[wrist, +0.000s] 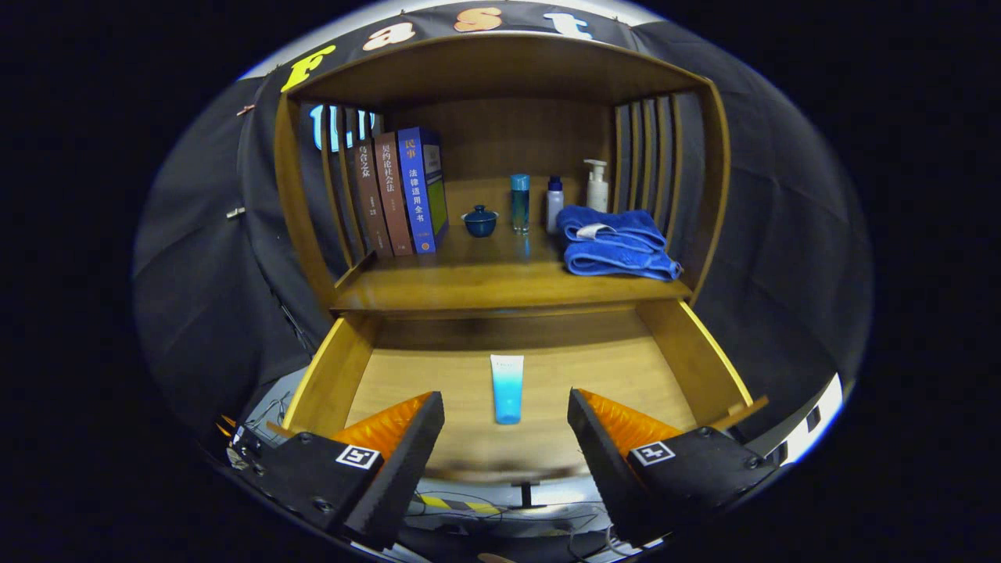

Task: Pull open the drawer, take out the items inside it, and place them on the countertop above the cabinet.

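The wooden drawer (pixel 328 375) stands pulled out below the countertop (pixel 485 285) of the cabinet. A white and blue tube (pixel 507 389) lies flat on the drawer floor, lengthwise, roughly in the middle. My gripper (pixel 506 414) hovers above the drawer's front, open wide, with nothing held. The tube's near end lies between the two fingertips in the view, lower down on the drawer floor; neither finger touches it.
On the countertop stand three books (pixel 399 191) at the left, a small blue lidded cup (pixel 479 221), a blue bottle (pixel 520 202), a white bottle (pixel 554 203), a pump bottle (pixel 597 184) and folded blue towels (pixel 616 242) at the right. Slatted side walls enclose it.
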Tool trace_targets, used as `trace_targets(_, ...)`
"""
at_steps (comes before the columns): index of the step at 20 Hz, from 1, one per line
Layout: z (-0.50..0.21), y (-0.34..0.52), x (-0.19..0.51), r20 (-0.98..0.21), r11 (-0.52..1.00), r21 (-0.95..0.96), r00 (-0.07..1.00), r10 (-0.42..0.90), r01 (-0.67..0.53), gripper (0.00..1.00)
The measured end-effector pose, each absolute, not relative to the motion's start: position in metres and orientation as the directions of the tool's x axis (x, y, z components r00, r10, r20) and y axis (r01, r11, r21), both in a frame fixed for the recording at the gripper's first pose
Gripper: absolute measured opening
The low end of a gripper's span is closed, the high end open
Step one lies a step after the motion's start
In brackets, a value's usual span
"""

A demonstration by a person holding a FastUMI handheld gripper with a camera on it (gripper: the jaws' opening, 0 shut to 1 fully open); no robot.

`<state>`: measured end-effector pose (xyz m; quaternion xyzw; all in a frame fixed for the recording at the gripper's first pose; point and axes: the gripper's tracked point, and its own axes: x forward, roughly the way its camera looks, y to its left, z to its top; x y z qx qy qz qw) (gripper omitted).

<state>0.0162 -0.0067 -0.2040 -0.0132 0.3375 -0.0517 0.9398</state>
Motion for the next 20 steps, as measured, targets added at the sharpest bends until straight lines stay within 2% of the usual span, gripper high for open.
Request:
trace_targets(3, -0.225, -0.005, 0.049, -0.697, 0.995, -0.041, 0.711, -0.094, 0.092, 1.0)
trace_targets(8, -0.282, -0.018, 0.084, -0.823, 0.99, -0.056, 0.555, -0.121, 0.132, 1.0)
trace_targets(15, -0.355, -0.03, 0.08, -0.938, 0.985, -0.116, 0.312, -0.151, 0.128, 1.0)
trace_targets(20, -0.375, -0.042, 0.079, -0.965, 0.978, -0.136, 0.204, -0.166, 0.157, 0.79)
